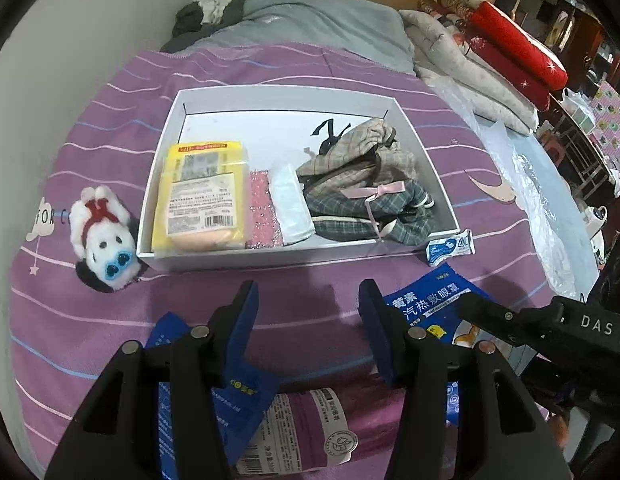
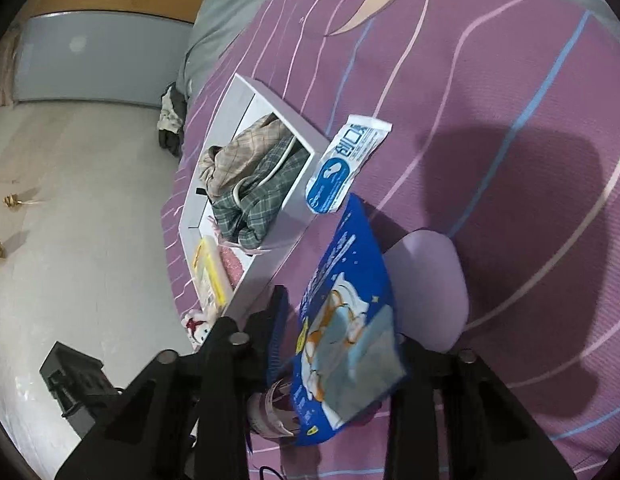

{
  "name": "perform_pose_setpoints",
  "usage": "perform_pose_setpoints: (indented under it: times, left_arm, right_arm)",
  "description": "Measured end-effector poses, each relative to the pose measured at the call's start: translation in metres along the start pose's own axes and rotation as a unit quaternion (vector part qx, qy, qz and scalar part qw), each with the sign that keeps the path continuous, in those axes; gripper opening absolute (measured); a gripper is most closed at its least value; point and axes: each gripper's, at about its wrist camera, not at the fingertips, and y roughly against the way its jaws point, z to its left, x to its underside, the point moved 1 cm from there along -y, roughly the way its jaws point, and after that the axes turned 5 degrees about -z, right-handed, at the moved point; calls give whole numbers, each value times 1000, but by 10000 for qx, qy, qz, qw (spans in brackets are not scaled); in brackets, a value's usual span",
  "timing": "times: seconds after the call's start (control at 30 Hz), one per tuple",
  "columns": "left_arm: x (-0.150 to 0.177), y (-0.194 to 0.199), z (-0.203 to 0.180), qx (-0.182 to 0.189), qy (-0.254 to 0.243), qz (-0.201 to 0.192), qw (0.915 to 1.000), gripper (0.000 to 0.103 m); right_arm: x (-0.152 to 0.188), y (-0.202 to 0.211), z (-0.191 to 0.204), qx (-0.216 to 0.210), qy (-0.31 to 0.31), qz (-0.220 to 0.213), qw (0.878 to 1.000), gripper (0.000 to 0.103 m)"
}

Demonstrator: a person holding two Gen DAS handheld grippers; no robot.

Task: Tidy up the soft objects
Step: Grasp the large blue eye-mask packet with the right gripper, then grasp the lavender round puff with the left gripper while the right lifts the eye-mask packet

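While the blue eye-mask packet [image 2: 342,332] stands on edge between the right gripper [image 2: 338,316] fingers, pads close in on it; firm contact I cannot tell. Packet sits on the purple striped bedsheet [image 2: 490,100], just beside the white box [image 1: 269,94] holding folded plaid clothes [image 1: 370,184]. Left gripper [image 1: 310,320] fingers half open, empty, above a maroon packet [image 1: 334,428]. Plush toy [image 1: 103,240] lies left of the box.

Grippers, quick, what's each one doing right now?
Left gripper: open, holding nothing.
Right gripper: shut on the blue eye-mask packet.
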Motion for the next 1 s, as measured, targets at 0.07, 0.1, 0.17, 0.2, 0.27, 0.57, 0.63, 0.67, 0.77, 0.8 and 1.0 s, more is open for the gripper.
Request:
perform_pose_setpoints:
  times: [0.07, 0.1, 0.17, 0.2, 0.27, 0.57, 0.63, 0.67, 0.77, 0.8, 1.0]
  left_arm:
    - [0, 0, -1, 40, -13, -8, 10000, 54]
    - [0, 1, -1, 72, -18, -16, 10000, 54]
    - [-1, 2, -2, 143, -2, -46, 9999, 54]
    - [-1, 3, -2, 197, 15, -79, 9998, 54]
    - [-3, 7, -2, 339, 53, -174, 9993, 54]
    - [-5, 17, -15, 853, 9, -346, 9957, 54]
    - [-3, 16, -20, 956, 8, -292, 9950, 54]
    - [-2, 14, -23, 998, -5, -251, 9947, 54]
    - [1, 11, -34, 1120, -82, -184, 9935, 54]
    - [2, 10, -38, 1167, -120, -161, 9930, 54]
    - [12, 1, -65, 1269, -428, 32, 9910, 54]
  right_arm:
    - [-1, 2, 1, -57, 63, -36, 10000, 15]
    - [-1, 3, 3, -73, 118, -63, 9999, 8]
    - [-2, 5, 5, -162, 168, -129, 9996, 4]
    - [-2, 7, 6, -221, 186, -171, 9994, 4]
    - [-4, 11, 10, -331, 250, -255, 9988, 4]
    - [-20, 50, 4, -324, 305, -658, 9968, 3]
    - [-25, 61, 0, -198, 303, -773, 9963, 3]
    - [-27, 65, -1, -177, 296, -818, 9961, 3]
    - [-35, 80, -8, -160, 285, -965, 9948, 3]
    - [-38, 84, -10, -155, 277, -999, 9945, 3]
    - [-47, 105, -23, -170, 219, -1188, 9925, 3]
